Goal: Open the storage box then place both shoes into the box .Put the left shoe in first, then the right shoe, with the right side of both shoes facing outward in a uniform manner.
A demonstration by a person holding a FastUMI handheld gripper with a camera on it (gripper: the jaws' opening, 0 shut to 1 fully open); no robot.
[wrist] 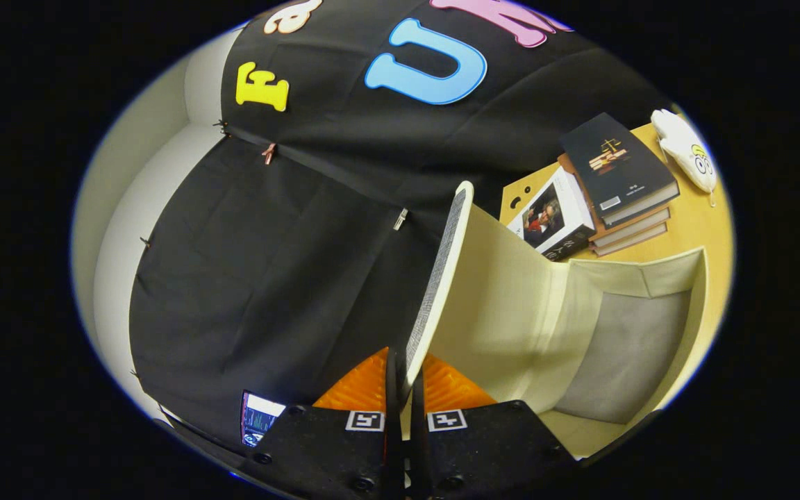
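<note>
My gripper (404, 378) is shut on the lid (442, 278) of the cream storage box, pinching its near edge between both fingers. The lid is a thin cream panel with a dark woven face, standing raised edge-on ahead of the fingers. To its right the open box (650, 278) shows its cream walls and a grey inner panel (626, 354). No shoe lies inside the part of the box I can see.
Beyond the box, a stack of books (619, 177) rests on the yellow wooden table (702, 222), with a white plush toy (685, 149) past them. A small lit screen (257, 417) sits just left of the fingers.
</note>
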